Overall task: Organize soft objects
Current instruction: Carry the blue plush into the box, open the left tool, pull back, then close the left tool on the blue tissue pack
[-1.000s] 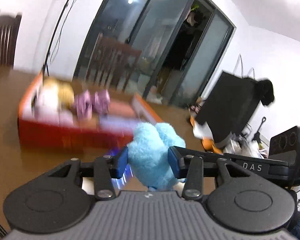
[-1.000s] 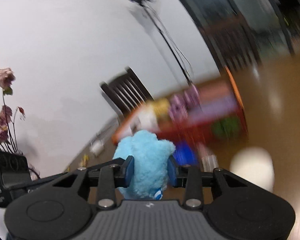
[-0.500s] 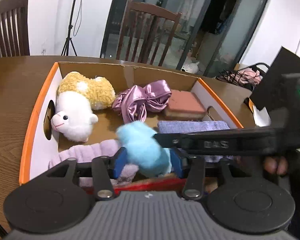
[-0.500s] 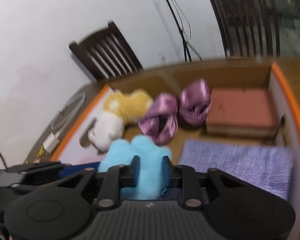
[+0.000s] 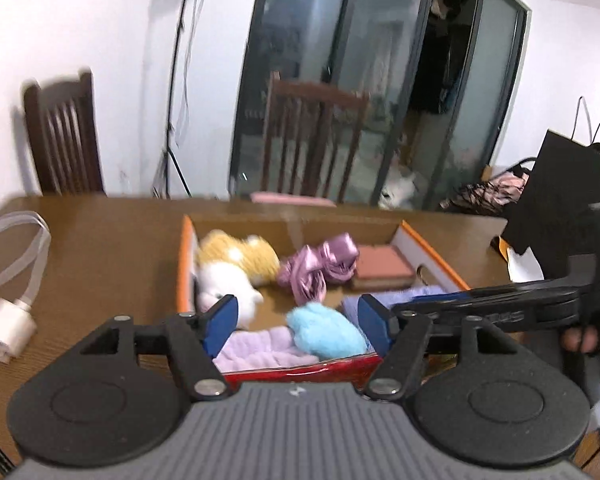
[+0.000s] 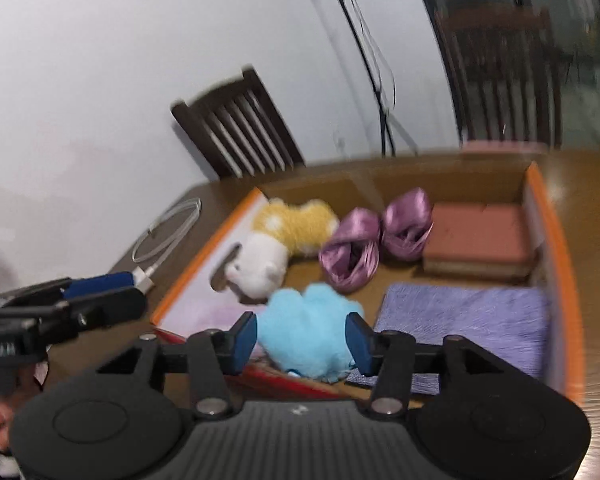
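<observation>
A light blue plush toy (image 5: 326, 330) lies in the near part of an orange-rimmed cardboard box (image 5: 432, 254), on a lilac fluffy cloth (image 5: 260, 350). My left gripper (image 5: 296, 322) is open above the box's near edge, with the plush between its pads, apart from them. My right gripper (image 6: 300, 338) is open around the same blue plush (image 6: 308, 336), pads just off its sides. The box (image 6: 556, 240) also holds a white and yellow plush animal (image 6: 276, 244), purple satin scrunchies (image 6: 376, 240), a pink sponge block (image 6: 480, 240) and a folded purple cloth (image 6: 468, 320).
The box sits on a brown wooden table (image 5: 100, 248). A white charger with a coiled cable (image 5: 8, 320) lies at the left. Dark wooden chairs (image 5: 312, 140) stand behind the table. A black bag (image 5: 560, 192) stands at the right.
Both grippers opened and let go of the blue plush, which now lies in the box. Both have drawn back a little from it.
</observation>
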`<state>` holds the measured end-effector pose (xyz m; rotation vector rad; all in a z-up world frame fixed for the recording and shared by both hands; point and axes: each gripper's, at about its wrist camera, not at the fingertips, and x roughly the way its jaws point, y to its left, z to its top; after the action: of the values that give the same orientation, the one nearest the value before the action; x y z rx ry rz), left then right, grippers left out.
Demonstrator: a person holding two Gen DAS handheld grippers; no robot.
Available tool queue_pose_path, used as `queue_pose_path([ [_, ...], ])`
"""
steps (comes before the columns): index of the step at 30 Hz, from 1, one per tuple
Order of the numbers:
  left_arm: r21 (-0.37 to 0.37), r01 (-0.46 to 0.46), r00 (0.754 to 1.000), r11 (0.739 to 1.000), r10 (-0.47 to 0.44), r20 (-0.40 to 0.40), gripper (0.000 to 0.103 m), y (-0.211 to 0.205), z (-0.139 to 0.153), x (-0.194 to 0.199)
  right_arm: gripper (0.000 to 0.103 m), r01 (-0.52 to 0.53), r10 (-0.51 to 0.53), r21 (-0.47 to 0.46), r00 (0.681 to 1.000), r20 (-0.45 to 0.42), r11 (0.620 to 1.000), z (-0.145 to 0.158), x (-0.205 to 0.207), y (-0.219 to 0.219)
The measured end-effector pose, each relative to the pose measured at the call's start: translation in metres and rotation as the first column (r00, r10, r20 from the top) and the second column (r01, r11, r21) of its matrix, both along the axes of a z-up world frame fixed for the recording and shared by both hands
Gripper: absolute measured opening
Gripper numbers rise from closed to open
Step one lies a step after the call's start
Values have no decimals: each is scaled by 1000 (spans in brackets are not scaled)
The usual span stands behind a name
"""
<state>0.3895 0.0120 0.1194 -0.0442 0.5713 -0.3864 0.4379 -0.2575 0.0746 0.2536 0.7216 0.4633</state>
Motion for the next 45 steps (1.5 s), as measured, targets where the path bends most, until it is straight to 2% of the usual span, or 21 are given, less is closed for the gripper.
queue_pose_path([
  [3,11,-39,995,999,38,87,77,10,24,-35,55,23,-19,-35,995,101,999,35,-43,-16],
  [6,14,-89,982,996,85,169,80,23,43,-73,60,46,-36,-50,983,180,998,62,-94,-36],
  [10,7,-81,974,997,77,213,80,26,59,-108,65,85,-63,-75,966,249,994,83,-152,-56],
  [13,28,-78,968,997,69,241,81,17,59,-132,66,112,-80,-97,956,281,989,88,-177,-55],
  [16,50,-58,962,997,42,268,83,11,47,-160,67,108,-77,-84,950,302,991,80,-203,-51],
  [20,54,-12,970,998,-1,245,83,4,23,-197,68,85,-56,-84,955,292,993,56,-240,-41],
  [23,24,14,979,1000,-19,203,83,2,1,-218,67,75,-48,-84,958,282,994,33,-264,-33],
  [26,-67,20,995,998,-13,101,80,-1,-27,-227,67,85,-74,-38,969,235,996,10,-280,-34],
  [28,-117,20,999,993,-15,39,70,-4,-45,-226,67,100,-99,7,973,209,995,-2,-285,-38],
  [31,-118,26,999,993,-29,-24,58,-16,-60,-208,66,99,-98,7,976,194,995,-10,-277,-40],
  [33,-117,13,999,993,-17,-35,51,-22,-65,-193,59,114,-113,6,974,199,993,-13,-266,-40],
  [35,-136,11,999,991,-17,-45,50,-31,-69,-176,52,119,-120,15,973,198,993,-18,-249,-39],
  [39,-126,23,997,992,-32,-72,46,-53,-80,-128,41,120,-122,26,982,145,992,-36,-210,-32],
  [42,-135,9,991,991,-27,-134,43,-61,-91,-85,40,128,-130,27,985,112,991,-49,-179,-25],
  [45,-102,26,992,994,-38,-119,43,-70,-95,-51,40,135,-138,39,987,79,990,-57,-150,-22],
])
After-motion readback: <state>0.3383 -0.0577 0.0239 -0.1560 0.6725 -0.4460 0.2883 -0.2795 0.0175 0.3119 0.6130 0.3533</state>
